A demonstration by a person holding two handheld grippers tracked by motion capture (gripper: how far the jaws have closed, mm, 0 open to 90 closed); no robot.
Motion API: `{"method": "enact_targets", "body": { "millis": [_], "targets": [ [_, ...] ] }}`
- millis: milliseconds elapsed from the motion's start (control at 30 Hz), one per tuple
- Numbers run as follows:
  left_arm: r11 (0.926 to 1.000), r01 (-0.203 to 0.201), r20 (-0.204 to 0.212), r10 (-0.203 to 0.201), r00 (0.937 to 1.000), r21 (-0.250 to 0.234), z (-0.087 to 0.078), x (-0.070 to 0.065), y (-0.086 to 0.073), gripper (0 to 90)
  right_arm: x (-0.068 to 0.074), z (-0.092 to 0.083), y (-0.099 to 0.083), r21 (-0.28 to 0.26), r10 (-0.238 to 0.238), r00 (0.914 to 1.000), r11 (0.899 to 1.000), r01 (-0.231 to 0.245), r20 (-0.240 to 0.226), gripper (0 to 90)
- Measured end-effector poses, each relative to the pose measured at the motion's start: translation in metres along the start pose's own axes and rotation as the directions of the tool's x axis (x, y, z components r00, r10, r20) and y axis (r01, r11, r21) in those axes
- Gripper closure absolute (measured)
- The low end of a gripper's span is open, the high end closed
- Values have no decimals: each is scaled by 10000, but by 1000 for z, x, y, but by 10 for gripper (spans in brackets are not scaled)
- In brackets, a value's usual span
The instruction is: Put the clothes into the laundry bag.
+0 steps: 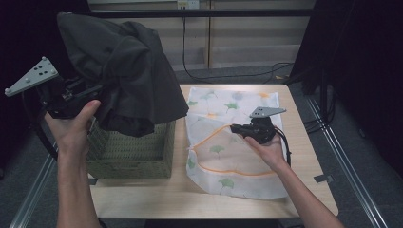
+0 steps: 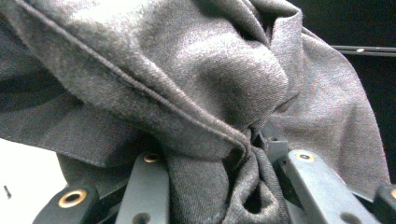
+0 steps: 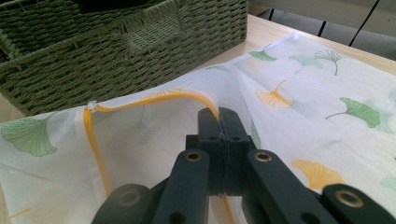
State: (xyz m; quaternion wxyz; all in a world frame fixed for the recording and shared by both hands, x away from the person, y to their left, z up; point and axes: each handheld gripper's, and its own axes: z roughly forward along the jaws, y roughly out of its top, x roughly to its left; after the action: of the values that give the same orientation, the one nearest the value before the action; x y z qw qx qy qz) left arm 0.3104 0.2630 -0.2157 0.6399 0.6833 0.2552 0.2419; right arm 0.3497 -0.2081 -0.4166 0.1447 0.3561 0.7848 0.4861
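A dark grey garment [image 1: 123,66] hangs bunched above a green woven basket [image 1: 133,156], its lower folds reaching down into the basket. My left gripper [image 1: 92,92] is shut on a gathered fold of that garment [image 2: 187,84], which bulges between the jaws of this gripper [image 2: 210,163]. A white mesh bag [image 1: 228,156] printed with green and orange ginkgo leaves lies flat on the table. My right gripper [image 1: 235,128] rests on it, shut on the orange zipper edge [image 3: 140,100] of the bag [image 3: 303,93], pads [image 3: 219,126] pressed together.
The basket [image 3: 93,51] stands at the table's left, just beside the bag. The light wooden table [image 1: 304,156] has bare margins to the right of the bag and along the front. Black cables lie on the floor beyond the far edge.
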Motion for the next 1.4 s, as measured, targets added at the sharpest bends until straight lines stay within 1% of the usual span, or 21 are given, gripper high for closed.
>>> {"method": "enact_targets", "body": {
  "millis": [67, 167, 200, 300, 367, 433, 567, 700, 800, 867, 900, 933, 967, 1000, 1067, 1100, 1167, 1200, 1267, 1333, 1400],
  "targets": [
    [9999, -8, 166, 10, 9999, -136, 2, -6, 4, 649, -1, 0, 0, -8, 37, 10000, 10000, -37, 11, 900],
    [9996, -186, 462, 196, 9987, -220, 7, -17, 11, 648, -1, 0, 0, -21, 21, 10000, 10000, -21, -16, 900],
    [9996, -186, 462, 196, 9987, -220, 7, -17, 11, 648, -1, 0, 0, -21, 21, 10000, 10000, -21, -16, 900],
    [9991, -334, 825, 353, 9960, -247, 12, -27, 18, 649, -1, 1, -1, -19, 36, 10000, 10000, -36, -29, 900],
    [9988, -381, 938, 409, 9948, -309, 13, -32, 21, 648, -1, 1, -1, 16, 24, 10000, 10000, -24, -44, 900],
    [9982, -351, 1183, 407, 9921, -485, 16, -39, 25, 648, 0, 2, -1, -11, 12, 10000, 10000, -12, -48, 900],
    [9972, -473, 1519, 556, 9868, -582, 20, -49, 28, 647, -1, 3, -1, -22, 19, 9999, 10000, -20, -125, 900],
    [9975, -481, 1821, 569, 9816, -521, 29, -60, 29, 646, -2, 4, -1, -35, 123, 9998, 9999, -124, -142, 900],
    [9973, -478, 2090, 585, 9762, -558, 33, -68, 28, 646, -3, 5, -1, -35, 37, 9999, 10000, -37, -136, 900],
    [9978, -392, 2347, 507, 9708, -534, 35, -73, 26, 645, -3, 6, 0, -27, 90, 9998, 10000, -90, -169, 900],
    [9984, -283, 2617, 404, 9643, -497, 36, -79, 25, 645, -3, 6, 0, -43, 138, 9997, 9999, -139, -186, 900],
    [9984, -283, 2617, 404, 9643, -497, 36, -79, 25, 645, -3, 6, 0, -43, 138, 9997, 9999, -139, -199, 900],
    [9981, -394, 2779, 511, 9592, -473, 35, -84, 25, 644, -3, 7, 0, -41, 141, 9997, 9999, -141, -206, 900],
    [9981, -394, 2779, 511, 9592, -473, 35, -84, 25, 644, -3, 7, 0, -41, 141, 9997, 9999, -141, -206, 900],
    [9982, -330, 2951, 465, 9543, -507, 34, -92, 23, 643, -4, 7, 1, -31, 132, 9997, 9999, -132, -209, 900],
    [9981, -380, 3135, 514, 9482, -489, 32, -98, 23, 643, -4, 8, 1, -31, 193, 9996, 9998, -193, -218, 900],
    [9980, -419, 3129, 545, 9482, -469, 31, -102, 23, 642, -4, 9, 0, 1, 143, 9997, 9999, -143, -196, 900],
    [9978, -454, 3189, 588, 9460, -493, 30, -104, 22, 642, -4, 10, 0, 23, 153, 9997, 9999, -153, -208, 900],
    [9982, -353, 3434, 498, 9379, -485, 29, -110, 21, 641, -4, 11, 1, 45, 155, 9996, 9999, -154, -230, 900],
    [9978, -508, 3535, 623, 9333, -418, 28, -115, 21, 641, -4, 13, 1, 23, 148, 9996, 9999, -148, -229, 900],
    [9983, -362, 3806, 511, 9233, -464, 29, -118, 20, 640, -4, 14, 2, 13, 165, 9995, 9999, -164, -255, 900]
  ]
}}
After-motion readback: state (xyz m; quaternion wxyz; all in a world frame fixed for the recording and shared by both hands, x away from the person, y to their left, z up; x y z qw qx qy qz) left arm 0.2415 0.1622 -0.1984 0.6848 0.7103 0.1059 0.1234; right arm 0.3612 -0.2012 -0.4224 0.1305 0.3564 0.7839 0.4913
